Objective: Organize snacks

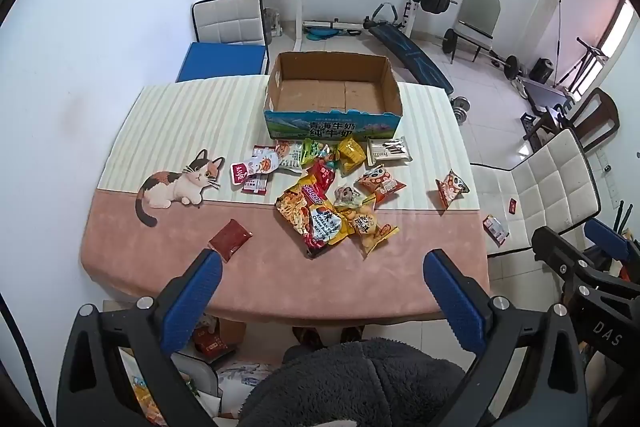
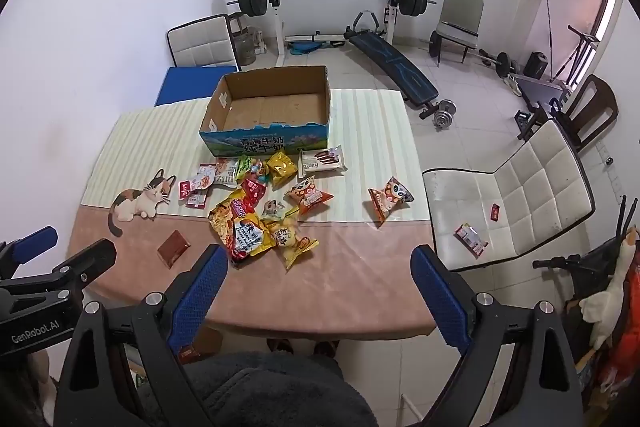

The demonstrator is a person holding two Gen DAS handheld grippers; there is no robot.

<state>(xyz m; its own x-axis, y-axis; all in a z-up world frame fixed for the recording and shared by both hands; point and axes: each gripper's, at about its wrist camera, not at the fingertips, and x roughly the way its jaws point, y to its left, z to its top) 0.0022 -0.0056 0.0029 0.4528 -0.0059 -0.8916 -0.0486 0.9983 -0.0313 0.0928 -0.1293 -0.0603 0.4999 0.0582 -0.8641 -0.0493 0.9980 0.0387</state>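
An open, empty cardboard box stands at the far side of the table. Several snack packets lie in a loose pile in front of it. An orange panda packet lies apart to the right. A dark red sachet lies apart to the left. My left gripper is open and empty above the near table edge. My right gripper is open and empty beside it.
The table has a pink and striped cloth with a cat picture. A white chair at the right holds two small packets. A blue chair stands behind the table. Gym gear lines the far wall.
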